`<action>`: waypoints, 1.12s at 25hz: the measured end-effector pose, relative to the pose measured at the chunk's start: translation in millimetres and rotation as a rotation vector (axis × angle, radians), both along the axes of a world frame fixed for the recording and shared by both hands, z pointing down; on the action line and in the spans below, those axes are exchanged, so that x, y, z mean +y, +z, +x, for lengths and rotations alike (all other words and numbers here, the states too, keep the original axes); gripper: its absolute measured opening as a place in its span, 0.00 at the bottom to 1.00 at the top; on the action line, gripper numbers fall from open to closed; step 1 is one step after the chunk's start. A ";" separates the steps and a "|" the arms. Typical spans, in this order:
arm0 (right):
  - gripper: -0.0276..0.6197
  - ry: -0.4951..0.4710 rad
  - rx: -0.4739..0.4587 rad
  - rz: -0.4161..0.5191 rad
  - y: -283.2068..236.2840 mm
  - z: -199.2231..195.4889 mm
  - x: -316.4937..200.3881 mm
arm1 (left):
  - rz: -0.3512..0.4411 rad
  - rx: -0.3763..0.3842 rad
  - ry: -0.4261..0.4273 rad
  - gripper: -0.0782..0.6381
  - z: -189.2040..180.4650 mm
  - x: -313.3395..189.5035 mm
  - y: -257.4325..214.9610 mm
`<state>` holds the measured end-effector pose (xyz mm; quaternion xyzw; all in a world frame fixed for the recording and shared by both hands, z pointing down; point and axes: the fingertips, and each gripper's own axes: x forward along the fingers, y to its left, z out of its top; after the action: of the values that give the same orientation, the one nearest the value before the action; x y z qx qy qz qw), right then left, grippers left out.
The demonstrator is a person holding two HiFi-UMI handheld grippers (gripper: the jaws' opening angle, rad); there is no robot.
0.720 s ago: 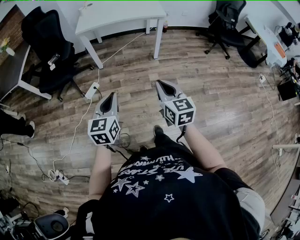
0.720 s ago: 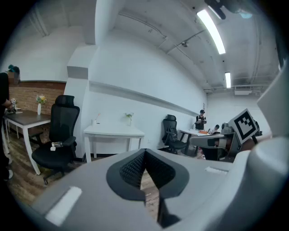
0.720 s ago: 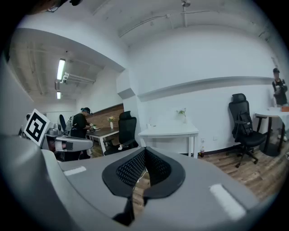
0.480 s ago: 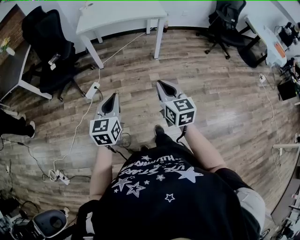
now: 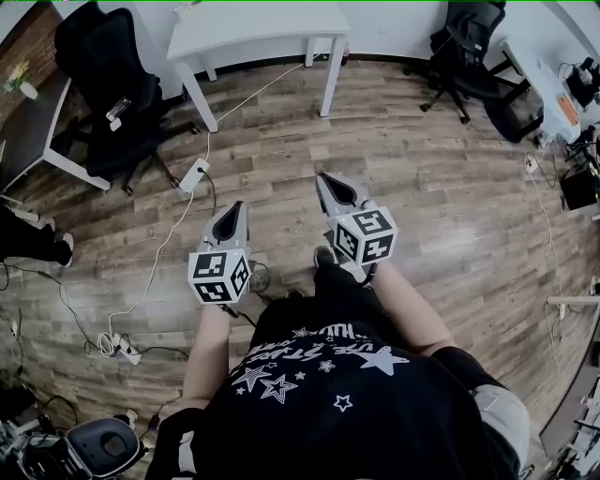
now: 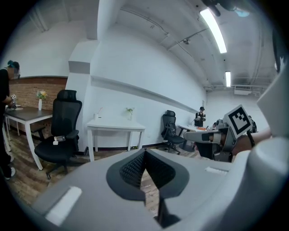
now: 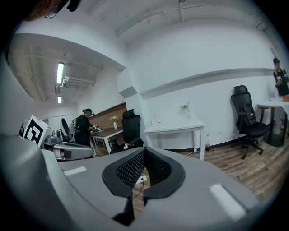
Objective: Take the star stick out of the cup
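A person stands on a wooden floor [image 5: 441,197] and holds a gripper in each hand. The left gripper [image 5: 232,210] and the right gripper [image 5: 324,178] both point away from the person, toward the far wall. They are held side by side, a little apart, out in front of the person's black shirt [image 5: 328,403] with white stars on it. Each gripper has a cube with black and white squares near the hand.

In the left gripper view, the two jaws are pressed together at the tips and nothing is held between them. In the right gripper view, the jaws are also closed tip to tip, with nothing in them. Only the floor shows through the small gap behind the tips.

No view shows the cup or the star stick.

Far ahead stands a white table [image 5: 262,23] by the wall. A black chair [image 5: 108,94] stands to its left, beside a dark table [image 5: 33,127]. Another black chair [image 5: 469,47] stands far to the right. A white power strip [image 5: 194,175] lies on the floor between the left gripper and the white table, with a white cord running from it.
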<state>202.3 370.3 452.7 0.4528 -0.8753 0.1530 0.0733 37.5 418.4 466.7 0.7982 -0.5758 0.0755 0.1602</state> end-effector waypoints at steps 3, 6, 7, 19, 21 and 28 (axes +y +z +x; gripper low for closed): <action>0.07 0.022 0.002 0.005 1.8 0.6 -5.7 | 0.001 0.010 0.000 0.11 -7.7 -3.4 1.1; 0.07 0.034 -0.005 -0.002 3.8 3.0 -18.0 | 0.012 0.014 -0.004 0.11 -14.0 -15.0 -3.1; 0.07 0.035 -0.008 -0.002 3.8 3.4 -23.6 | 0.018 0.017 -0.008 0.11 -15.6 -20.2 -5.5; 0.07 -0.001 -0.065 -0.066 34.3 -17.6 -165.6 | -0.030 -0.003 -0.067 0.11 -36.3 -136.9 10.2; 0.07 -0.001 -0.084 -0.073 34.0 -17.7 -204.5 | -0.036 -0.015 -0.075 0.11 -37.0 -174.3 8.4; 0.07 -0.042 -0.100 -0.068 19.4 -5.7 -343.0 | 0.008 -0.034 -0.107 0.11 -23.4 -313.2 -21.7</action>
<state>196.6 27.3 472.1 0.4234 -0.8815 0.2035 0.0481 14.1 105.2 445.0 0.7655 -0.6206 0.0779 0.1510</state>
